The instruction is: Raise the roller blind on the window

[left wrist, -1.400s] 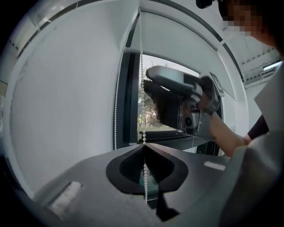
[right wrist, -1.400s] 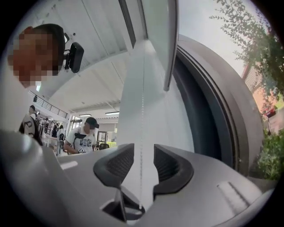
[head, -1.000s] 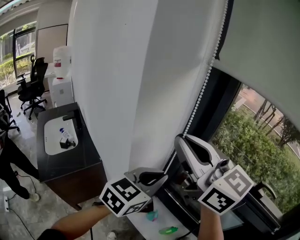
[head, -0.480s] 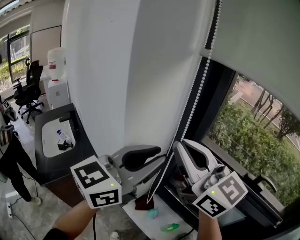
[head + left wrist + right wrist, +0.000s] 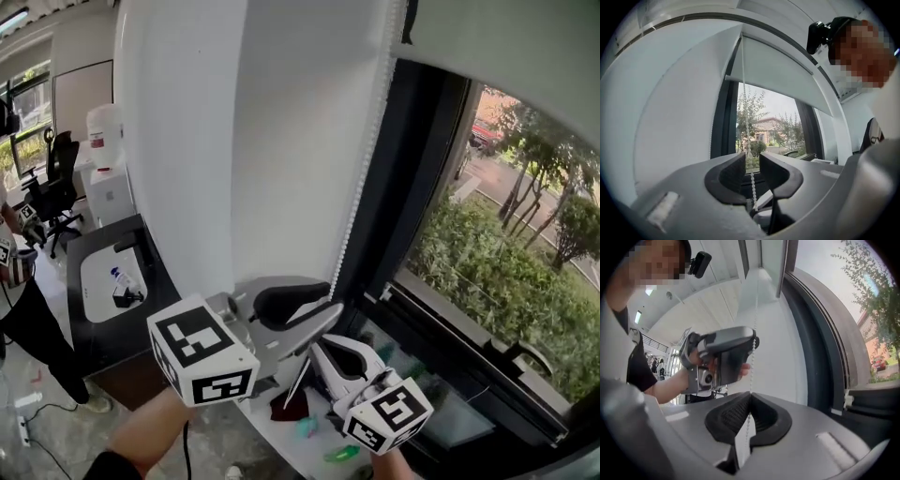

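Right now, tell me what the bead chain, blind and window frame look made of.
Bead chain: small uniform white beads, likely plastic. Roller blind: flat matte pale sheet, probably fabric. Window frame: smooth dark straight profiles, likely painted metal.

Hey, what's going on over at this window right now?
A person is working the blind's bead chain with two handheld grippers. The right gripper is lower down, and its jaws have just been closing and now pinch the chain. The left gripper, higher up, has just been opening its jaws, and the chain runs between them untouched. The roller blind covers only the top of the window.
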`<state>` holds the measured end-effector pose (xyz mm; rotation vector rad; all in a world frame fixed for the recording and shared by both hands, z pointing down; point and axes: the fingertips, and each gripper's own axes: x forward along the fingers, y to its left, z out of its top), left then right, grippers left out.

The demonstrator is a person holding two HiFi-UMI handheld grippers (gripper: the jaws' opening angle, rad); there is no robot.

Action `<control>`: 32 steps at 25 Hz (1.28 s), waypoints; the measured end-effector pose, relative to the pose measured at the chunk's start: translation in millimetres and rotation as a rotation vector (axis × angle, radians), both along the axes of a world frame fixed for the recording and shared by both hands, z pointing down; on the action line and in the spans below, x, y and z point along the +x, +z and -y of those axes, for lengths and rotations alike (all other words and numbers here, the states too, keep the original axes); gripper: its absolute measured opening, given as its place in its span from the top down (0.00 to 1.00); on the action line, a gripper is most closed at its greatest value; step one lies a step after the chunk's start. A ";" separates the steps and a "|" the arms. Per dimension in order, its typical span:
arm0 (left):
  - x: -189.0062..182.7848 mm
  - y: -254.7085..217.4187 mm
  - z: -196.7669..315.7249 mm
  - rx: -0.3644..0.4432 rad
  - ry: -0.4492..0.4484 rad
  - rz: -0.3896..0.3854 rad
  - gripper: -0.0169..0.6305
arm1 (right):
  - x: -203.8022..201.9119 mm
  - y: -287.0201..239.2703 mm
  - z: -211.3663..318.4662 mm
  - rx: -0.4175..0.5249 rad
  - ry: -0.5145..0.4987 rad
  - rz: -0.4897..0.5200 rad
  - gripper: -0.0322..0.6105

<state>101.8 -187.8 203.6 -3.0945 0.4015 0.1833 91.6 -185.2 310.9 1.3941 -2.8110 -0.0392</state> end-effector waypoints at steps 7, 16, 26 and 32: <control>11.2 5.3 0.3 0.018 0.002 0.052 0.89 | -0.4 29.9 -5.0 -0.059 0.008 0.019 0.94; 10.5 19.3 12.1 -0.092 -0.032 0.064 0.94 | 24.0 33.5 -6.5 -0.132 0.016 -0.014 0.93; 11.6 101.8 19.6 -0.193 -0.039 0.164 0.94 | 54.2 -80.0 -10.0 -0.024 -0.057 0.332 0.84; 22.5 145.4 10.9 -0.230 -0.017 0.259 0.94 | 12.3 -135.4 9.3 0.081 -0.075 0.131 0.78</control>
